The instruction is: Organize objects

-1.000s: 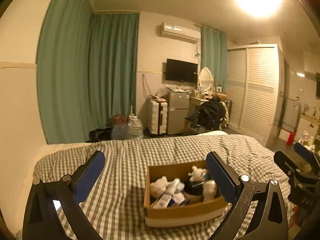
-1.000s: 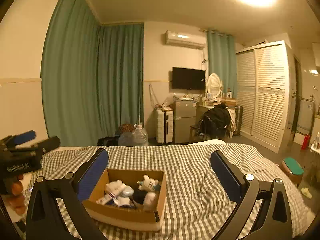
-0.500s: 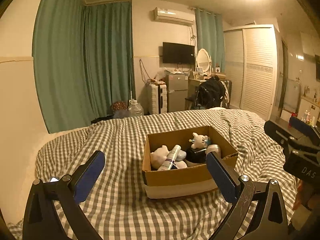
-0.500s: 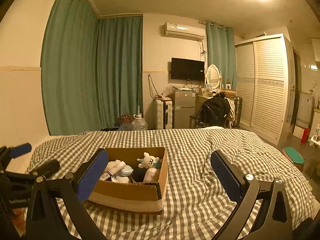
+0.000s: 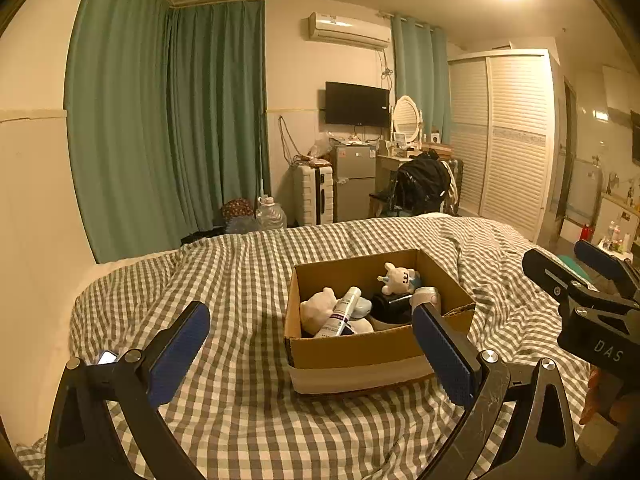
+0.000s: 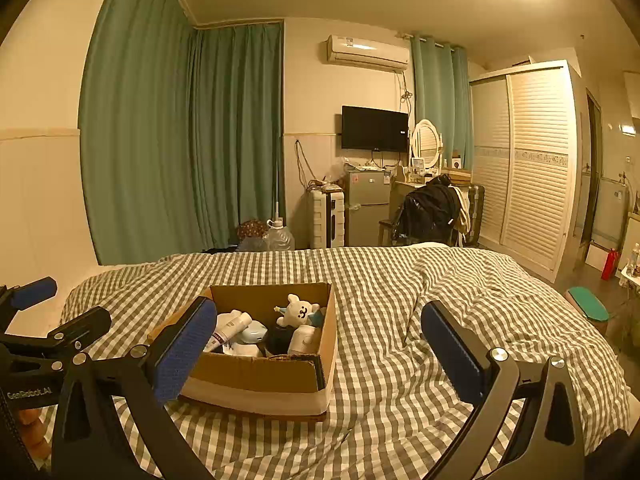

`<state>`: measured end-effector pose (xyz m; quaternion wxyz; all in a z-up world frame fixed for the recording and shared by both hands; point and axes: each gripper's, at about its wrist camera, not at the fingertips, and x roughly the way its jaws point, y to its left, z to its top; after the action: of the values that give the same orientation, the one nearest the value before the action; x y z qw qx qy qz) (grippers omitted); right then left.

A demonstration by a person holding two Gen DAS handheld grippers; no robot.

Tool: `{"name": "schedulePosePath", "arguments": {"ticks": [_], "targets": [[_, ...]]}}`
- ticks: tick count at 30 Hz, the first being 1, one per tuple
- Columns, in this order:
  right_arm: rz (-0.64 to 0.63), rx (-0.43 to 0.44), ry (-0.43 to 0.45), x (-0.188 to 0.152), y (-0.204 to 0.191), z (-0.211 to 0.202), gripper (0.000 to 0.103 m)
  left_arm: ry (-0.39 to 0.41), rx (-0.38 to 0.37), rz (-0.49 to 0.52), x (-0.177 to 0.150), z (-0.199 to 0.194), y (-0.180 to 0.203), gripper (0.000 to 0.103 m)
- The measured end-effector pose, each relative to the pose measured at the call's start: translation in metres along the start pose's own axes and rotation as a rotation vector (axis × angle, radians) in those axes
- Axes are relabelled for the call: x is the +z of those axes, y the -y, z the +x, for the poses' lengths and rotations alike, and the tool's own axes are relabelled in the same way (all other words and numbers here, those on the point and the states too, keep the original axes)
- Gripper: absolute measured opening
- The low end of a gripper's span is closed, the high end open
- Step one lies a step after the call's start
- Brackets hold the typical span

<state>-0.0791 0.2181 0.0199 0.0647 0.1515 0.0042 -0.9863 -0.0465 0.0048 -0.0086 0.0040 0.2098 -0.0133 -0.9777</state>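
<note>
- I'm holding the left gripper (image 5: 312, 354) over the checked bedspread (image 5: 240, 412), fingers spread wide, nothing between the blue pads (image 5: 180, 354).
- I'm holding the right gripper (image 6: 320, 354) the same way: fingers released, wide apart, gripping nothing.
- Both are hovering off the bed, neither touching the cardboard box (image 5: 360, 354).
- The box is sitting open-topped on the bedspread, near the middle of the bed. In the left view it's lying ahead and to the right, with my right finger overlapping its near right corner in the picture. In the right view the box (image 6: 264, 376) is lying ahead and to the left, behind my left pad.
- Box is holding a jumble: a small white plush toy (image 5: 396, 278) sitting upright at the back, a white tube (image 5: 340, 312) lying tilted across the middle, a second pale plush (image 5: 318, 308) at the left, a black item (image 5: 390, 308) in the centre, a white bottle (image 5: 426, 294) at the right.
- From the right view the same plush (image 6: 298, 310) is facing me, with the tube (image 6: 230, 328) to its left.
- Each gripper is showing in the other's view: the right one (image 5: 588, 300) at the left camera's right edge, the left one (image 6: 40, 344) at the right camera's left edge.
- Beyond the bed: green curtains (image 5: 160, 132), a wall TV (image 5: 356, 104), a louvred wardrobe (image 5: 508, 136).
</note>
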Motion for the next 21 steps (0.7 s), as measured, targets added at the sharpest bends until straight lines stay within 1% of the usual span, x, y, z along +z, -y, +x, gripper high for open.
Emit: {"name": "schedulePosePath", "arguments": {"ticks": [21], "targets": [[-0.003, 0.004, -0.022, -0.0043, -0.0046, 0.006, 0.103, 0.004, -0.003, 0.007, 0.0009, -0.0004, 0.0007, 0.103]]}}
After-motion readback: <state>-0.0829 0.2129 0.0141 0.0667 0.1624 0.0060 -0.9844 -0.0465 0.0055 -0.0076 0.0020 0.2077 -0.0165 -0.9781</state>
